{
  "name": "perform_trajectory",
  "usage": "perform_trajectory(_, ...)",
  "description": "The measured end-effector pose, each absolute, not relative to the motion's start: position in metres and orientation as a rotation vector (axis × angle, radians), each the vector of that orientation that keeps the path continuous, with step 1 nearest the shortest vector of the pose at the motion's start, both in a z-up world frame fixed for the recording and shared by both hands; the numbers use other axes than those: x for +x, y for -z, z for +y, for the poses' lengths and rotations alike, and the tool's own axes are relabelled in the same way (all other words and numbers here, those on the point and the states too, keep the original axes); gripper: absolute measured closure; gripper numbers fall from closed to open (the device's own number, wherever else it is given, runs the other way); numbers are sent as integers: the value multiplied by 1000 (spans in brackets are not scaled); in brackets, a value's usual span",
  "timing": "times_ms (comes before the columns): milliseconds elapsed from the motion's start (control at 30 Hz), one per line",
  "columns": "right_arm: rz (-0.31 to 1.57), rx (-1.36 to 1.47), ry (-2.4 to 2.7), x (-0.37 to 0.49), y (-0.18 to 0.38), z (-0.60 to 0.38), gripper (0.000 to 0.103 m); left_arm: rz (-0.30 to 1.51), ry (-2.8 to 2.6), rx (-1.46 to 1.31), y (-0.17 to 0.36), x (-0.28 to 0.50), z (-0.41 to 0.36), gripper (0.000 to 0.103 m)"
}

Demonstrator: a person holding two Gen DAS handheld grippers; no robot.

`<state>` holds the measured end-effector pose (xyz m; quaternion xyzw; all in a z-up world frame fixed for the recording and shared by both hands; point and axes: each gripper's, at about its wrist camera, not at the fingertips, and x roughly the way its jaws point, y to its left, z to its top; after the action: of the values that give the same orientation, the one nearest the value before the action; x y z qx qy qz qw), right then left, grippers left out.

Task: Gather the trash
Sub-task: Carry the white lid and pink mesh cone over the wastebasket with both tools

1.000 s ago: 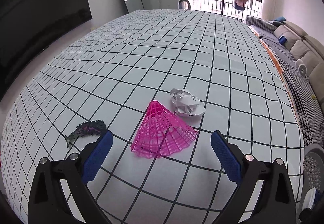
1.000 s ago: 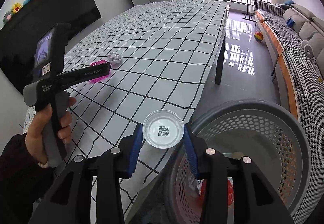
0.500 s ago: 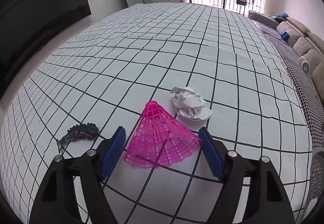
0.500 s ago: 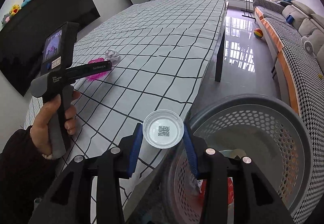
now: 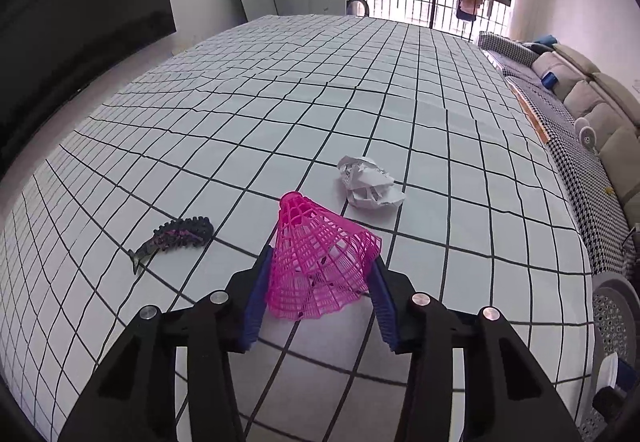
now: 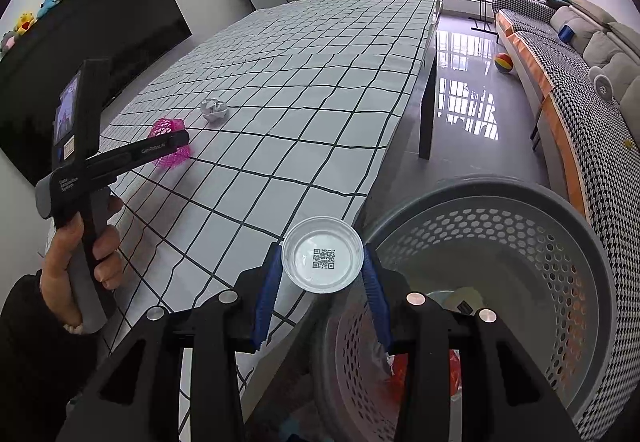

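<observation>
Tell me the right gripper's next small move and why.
Probably shift a little right and open: the right gripper is shut on the clear plastic cup, which hangs at the table edge beside the gray perforated basket, not yet over its opening.

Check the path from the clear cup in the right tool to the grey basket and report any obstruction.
Nothing visible blocks it. The right tool holds the clear cup at the table edge, right beside the grey basket. The basket's open mouth faces the cup, with some trash already lying at the bottom.
</observation>
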<state>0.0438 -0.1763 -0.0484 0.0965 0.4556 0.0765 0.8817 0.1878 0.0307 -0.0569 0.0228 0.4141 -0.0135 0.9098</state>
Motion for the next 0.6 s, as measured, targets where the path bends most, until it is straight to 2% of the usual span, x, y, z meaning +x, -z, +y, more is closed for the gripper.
perform_trajectory(300, 928, 206, -156, 33, 44, -178, 64, 819, 57, 56, 42, 138, 32, 59)
perform_trajectory(600, 918, 203, -133, 17, 37, -184, 64, 795, 163, 86, 33, 88, -3, 59)
